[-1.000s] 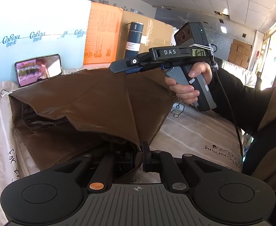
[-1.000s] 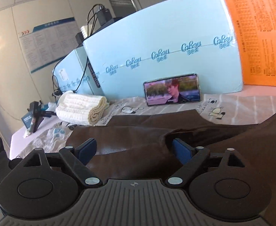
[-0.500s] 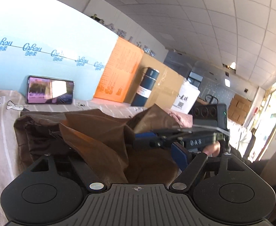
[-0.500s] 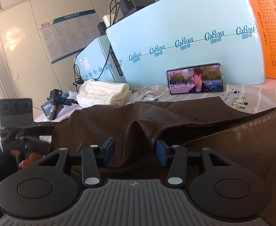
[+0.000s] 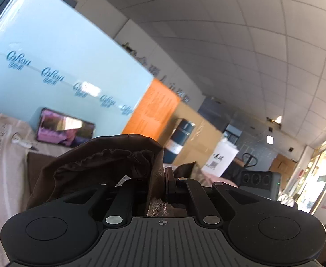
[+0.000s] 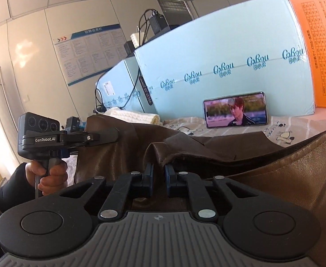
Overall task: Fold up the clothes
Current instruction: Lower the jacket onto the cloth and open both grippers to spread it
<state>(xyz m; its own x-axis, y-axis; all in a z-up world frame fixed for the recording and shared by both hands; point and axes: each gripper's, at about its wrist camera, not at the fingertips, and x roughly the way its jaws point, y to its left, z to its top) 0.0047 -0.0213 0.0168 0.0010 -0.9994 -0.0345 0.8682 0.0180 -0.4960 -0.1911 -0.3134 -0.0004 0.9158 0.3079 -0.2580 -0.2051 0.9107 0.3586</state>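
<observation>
Brown leather-like garment [image 6: 263, 169], smooth and faintly glossy, lying rumpled across a printed pale tablecloth [image 6: 296, 124], with a raised fold at centre and a gathered, darker lining [image 5: 109, 155] visible in the left wrist view. Left gripper [image 5: 160, 182], black, tilted upward toward the ceiling, its jaws clamped on a bunched edge of the garment. Right gripper [image 6: 158, 175], blue-padded, jaws nearly together around a peaked fold of the garment. Phone [image 6: 235, 109], propped against a pale blue board [image 6: 218, 51] at the far side.
</observation>
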